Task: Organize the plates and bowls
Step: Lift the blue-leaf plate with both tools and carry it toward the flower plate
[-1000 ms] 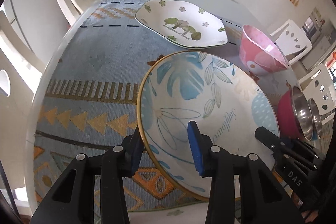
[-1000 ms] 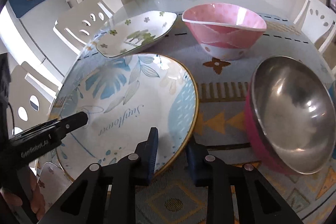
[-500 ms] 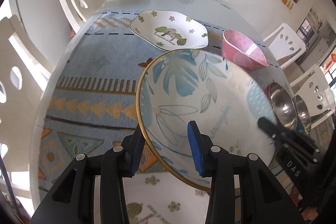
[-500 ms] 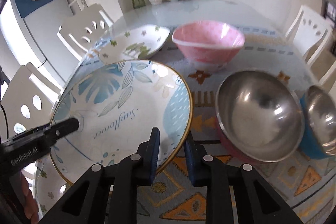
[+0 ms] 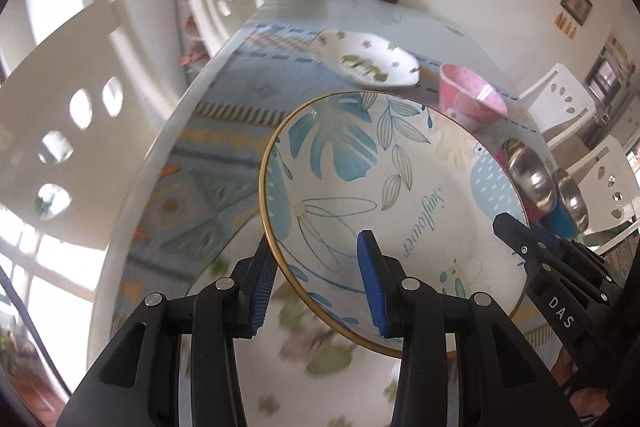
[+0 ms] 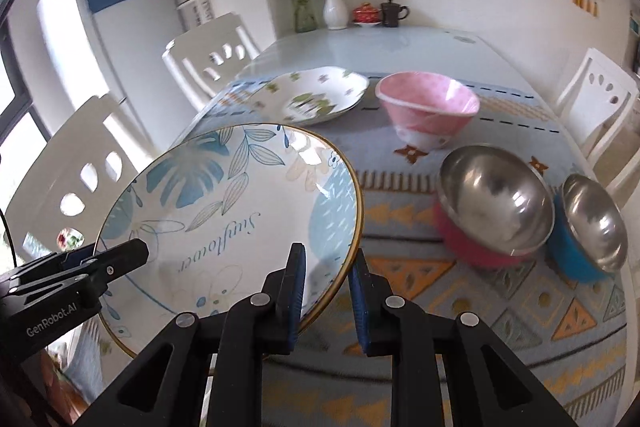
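L gripper (image 5: 316, 279): jaws narrow, clamped on near-left rim of leaf plate (image 5: 384, 195), one pad under, one on the face. R gripper (image 6: 326, 291): jaws nearly closed, pinching the plate's near-right rim (image 6: 352, 267). Plate held off the table (image 6: 360, 43), tilted, carried by both. Hidden/unclear: plate covers the cloth (image 6: 500, 307) beneath it; floral patch below plate in L view too blurred to ID; pink-based steel bowl (image 5: 528, 175) and blue-based steel bowl (image 5: 572, 199) partly cut by plate rim in L view, clear right of plate in R view. Beyond plate: white floral dish (image 6: 316, 95), pink bowl (image 6: 428, 111); vase (image 6: 334, 9) at far end. Vs 1 s ago: plate was lying on the cloth, now higher, more table in view; both grips unchanged.
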Motion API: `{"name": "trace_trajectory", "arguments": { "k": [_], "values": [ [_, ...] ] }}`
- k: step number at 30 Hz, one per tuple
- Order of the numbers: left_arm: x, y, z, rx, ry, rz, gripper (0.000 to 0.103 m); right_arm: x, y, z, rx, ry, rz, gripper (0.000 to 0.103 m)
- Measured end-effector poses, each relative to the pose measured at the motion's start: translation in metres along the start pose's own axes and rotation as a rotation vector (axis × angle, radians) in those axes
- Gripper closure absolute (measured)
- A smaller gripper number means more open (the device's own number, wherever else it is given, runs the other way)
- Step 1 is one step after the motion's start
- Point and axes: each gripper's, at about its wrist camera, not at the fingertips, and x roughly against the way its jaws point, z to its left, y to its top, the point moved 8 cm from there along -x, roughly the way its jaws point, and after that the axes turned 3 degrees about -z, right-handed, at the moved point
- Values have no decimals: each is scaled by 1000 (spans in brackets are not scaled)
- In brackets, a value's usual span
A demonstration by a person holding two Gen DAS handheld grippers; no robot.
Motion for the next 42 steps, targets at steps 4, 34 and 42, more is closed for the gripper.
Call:
{"name": "trace_trajectory", "arguments": {
  "k": [4,34,42],
  "values": [
    [10,-24,19,35,36,33,67,6,-19,17,18,38,24,83],
    [24,-69,48,115,89,73,67,-5,-75,56,109,111,156,83],
    [19,-75,55,133,107,98,67,-5,-79,58,123,116,161,83]
  ]
}}
